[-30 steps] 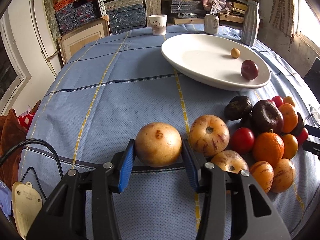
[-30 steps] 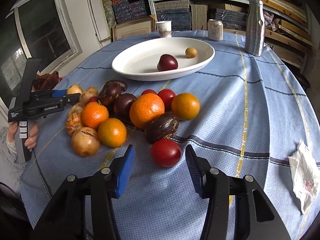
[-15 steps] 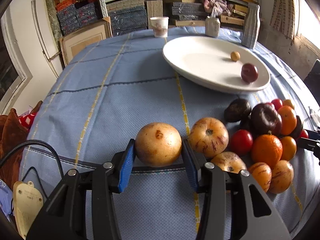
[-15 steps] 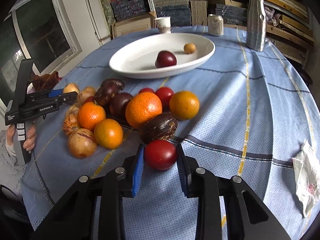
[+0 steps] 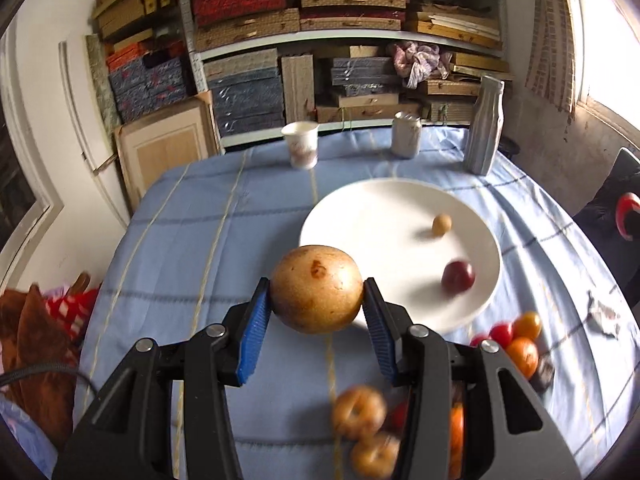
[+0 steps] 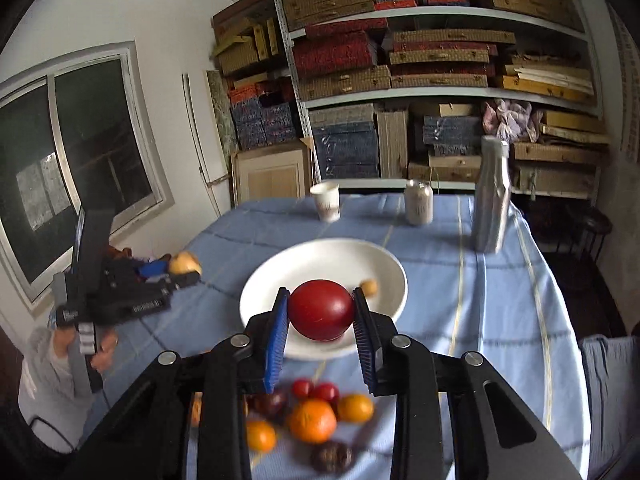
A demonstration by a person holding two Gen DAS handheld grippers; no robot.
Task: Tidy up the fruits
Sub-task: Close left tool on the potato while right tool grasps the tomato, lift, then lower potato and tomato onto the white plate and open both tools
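The left tongs [image 5: 316, 306] pinch a round tan fruit with a brown blemish [image 5: 316, 289] between blue pads, holding it in the air above the bench's blue checked cloth [image 5: 240, 216], near the white plate's [image 5: 360, 216] rim. The right tongs [image 6: 321, 322] pinch a red fruit [image 6: 321, 309], lifted in front of the same plate. On the plate lie 2 fruits: a small tan one [image 5: 441, 224] and a dark red one [image 5: 458, 276]. The remaining fruit pile [image 6: 316, 420] sits blurred on the cloth below.
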